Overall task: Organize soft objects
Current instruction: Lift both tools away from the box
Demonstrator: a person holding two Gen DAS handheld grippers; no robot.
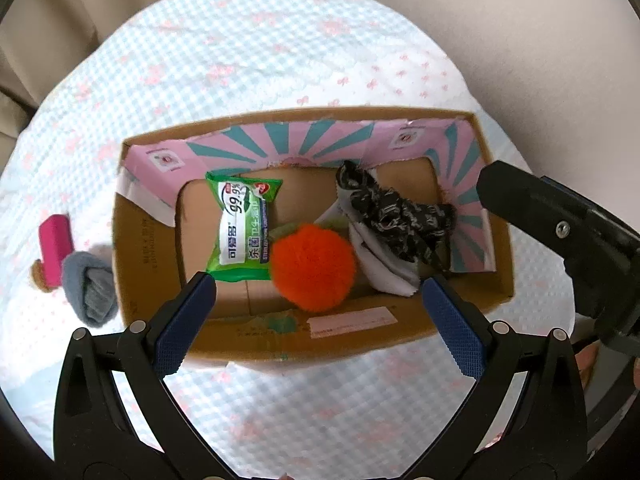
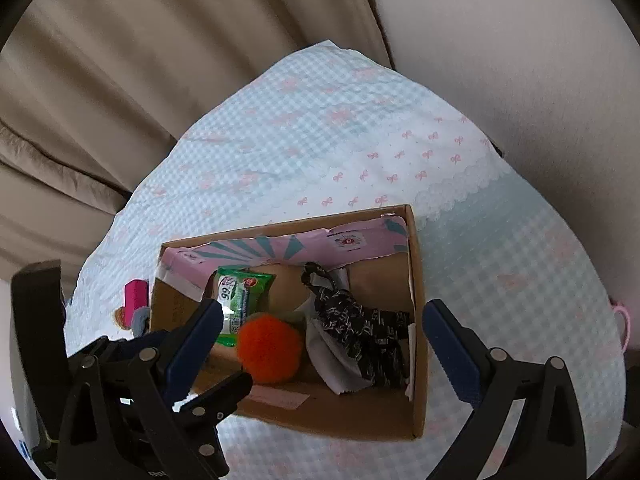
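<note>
Both grippers, left [image 1: 316, 292] and right [image 2: 324, 320], hung over the box [image 1: 400, 330] with jaws wide apart and empty. Pompom [image 1: 314, 266], wipes [image 1: 242, 232] and black cloth [image 1: 400, 218] sat inside, presumably gathered there. The grey sock [image 1: 92, 288] lay outside by the box's left wall, probably next up.

Cardboard box [image 1: 496, 216] open-topped; right half floor bare past black scarf [image 1: 400, 216]; walls hem sides.

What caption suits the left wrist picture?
Open left gripper above a cardboard box holding wipes, orange pompom, patterned cloth.
</note>
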